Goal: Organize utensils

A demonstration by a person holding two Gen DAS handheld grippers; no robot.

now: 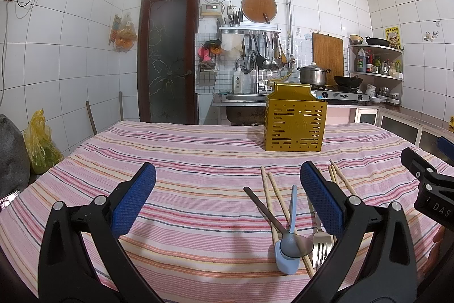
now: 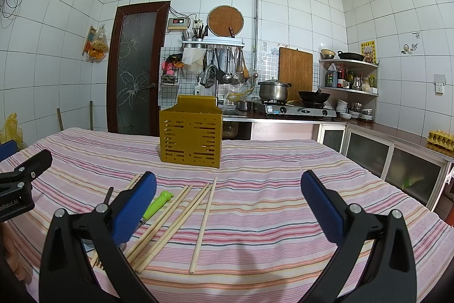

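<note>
- Both tools are spread wide with nothing pinched: the left gripper (image 1: 227,199) hangs over bare striped tablecloth (image 1: 184,149), and the right gripper (image 2: 228,206) hangs above the cloth on its own side.
- The utensils are bunched near the front edge of the table, with the yellow holder (image 1: 295,119) stood upright further back, well apart from them.
- In the left view, the dark spoon (image 1: 279,223) is laid across the blue spoon (image 1: 288,246), both crossing a chopstick pair (image 1: 269,189). The fork (image 1: 320,242) sits just beside the left gripper's right finger and is partly hidden by it.
- In the right view, loose chopsticks (image 2: 203,223) are fanned out between the fingers, closer to the left one. A green-handled tool (image 2: 157,203) is tucked right beside that finger.
- Chopsticks are probably light, stiff and rolly, so a mid-shaft pinch is likely safest.
- The metal spoon and fork probably feel heavier and slicker; handles are best grabbed, not bowls or tines.
- The crossed spoons may get dragged together if the bottom one is lifted first.
</note>
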